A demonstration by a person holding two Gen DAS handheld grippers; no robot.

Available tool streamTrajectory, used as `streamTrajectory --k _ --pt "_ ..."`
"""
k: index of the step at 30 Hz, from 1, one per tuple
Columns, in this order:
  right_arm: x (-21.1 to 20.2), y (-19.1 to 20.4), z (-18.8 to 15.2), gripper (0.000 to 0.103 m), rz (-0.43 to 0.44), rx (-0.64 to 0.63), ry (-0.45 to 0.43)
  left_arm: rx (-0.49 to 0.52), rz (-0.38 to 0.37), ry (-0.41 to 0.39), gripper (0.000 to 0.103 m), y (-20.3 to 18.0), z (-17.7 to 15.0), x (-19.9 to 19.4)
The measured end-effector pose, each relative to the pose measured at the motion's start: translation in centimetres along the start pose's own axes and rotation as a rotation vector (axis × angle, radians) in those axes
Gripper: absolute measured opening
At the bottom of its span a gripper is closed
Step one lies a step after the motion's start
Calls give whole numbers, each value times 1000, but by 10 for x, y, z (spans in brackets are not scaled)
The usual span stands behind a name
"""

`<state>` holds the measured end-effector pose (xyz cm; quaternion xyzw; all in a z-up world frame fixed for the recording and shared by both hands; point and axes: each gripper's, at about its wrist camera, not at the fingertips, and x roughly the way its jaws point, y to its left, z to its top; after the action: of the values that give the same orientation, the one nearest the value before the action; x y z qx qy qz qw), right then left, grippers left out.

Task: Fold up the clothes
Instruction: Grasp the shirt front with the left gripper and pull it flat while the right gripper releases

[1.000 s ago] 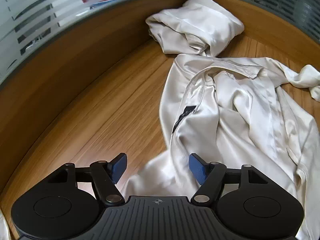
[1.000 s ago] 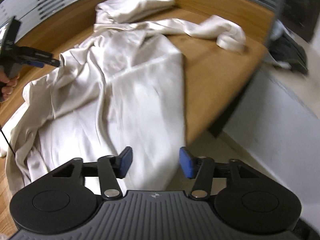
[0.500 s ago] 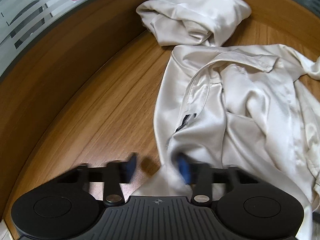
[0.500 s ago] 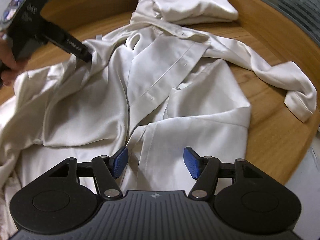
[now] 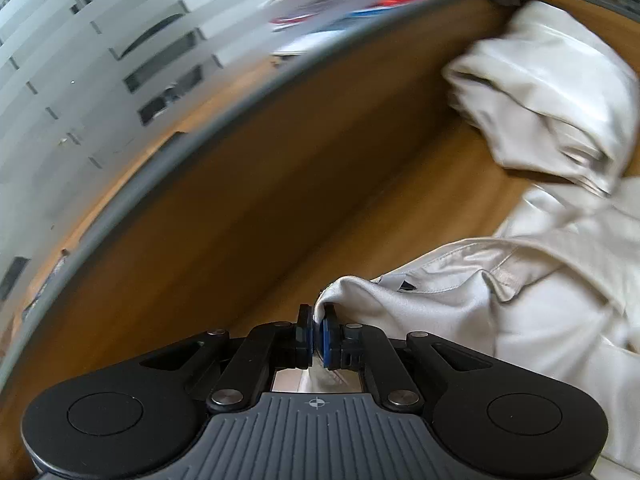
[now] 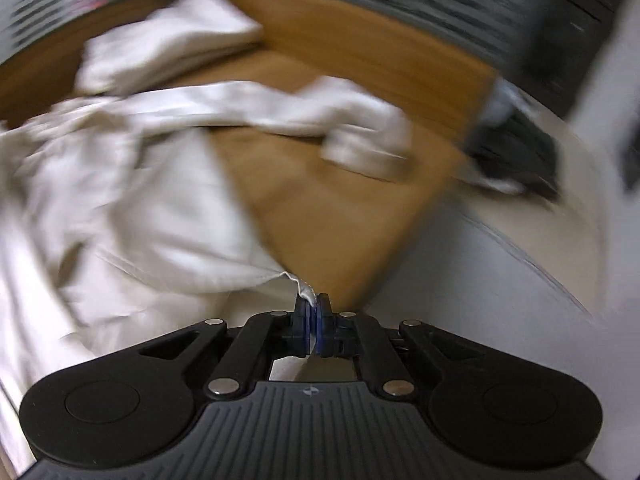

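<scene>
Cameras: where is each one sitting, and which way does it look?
Left wrist: sits on the left gripper, looking down along its fingers, which pinch the cream satin shirt on the wooden table.
Right wrist: sits on the right gripper, looking down, blurred; it pinches another edge of the shirt.
Both show the shirt, table and a folded cream garment.

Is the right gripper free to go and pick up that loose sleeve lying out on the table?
Probably not yet. The right gripper is shut on a corner of the cream shirt. The bare table leaves the way to the sleeve open, but it must release first.
</scene>
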<state>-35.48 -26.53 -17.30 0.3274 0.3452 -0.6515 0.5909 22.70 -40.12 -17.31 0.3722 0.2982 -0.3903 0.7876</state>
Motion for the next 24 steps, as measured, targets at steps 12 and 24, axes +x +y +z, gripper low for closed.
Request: streamTrajectory --k 12,24 --pt "2 -36 -24 37 -37 205 -2 -20 -97 -19 47 22 -4 -26" --pt "-65 4 -62 38 133 115 -66 87 -297 -16 51 10 -55 -90"
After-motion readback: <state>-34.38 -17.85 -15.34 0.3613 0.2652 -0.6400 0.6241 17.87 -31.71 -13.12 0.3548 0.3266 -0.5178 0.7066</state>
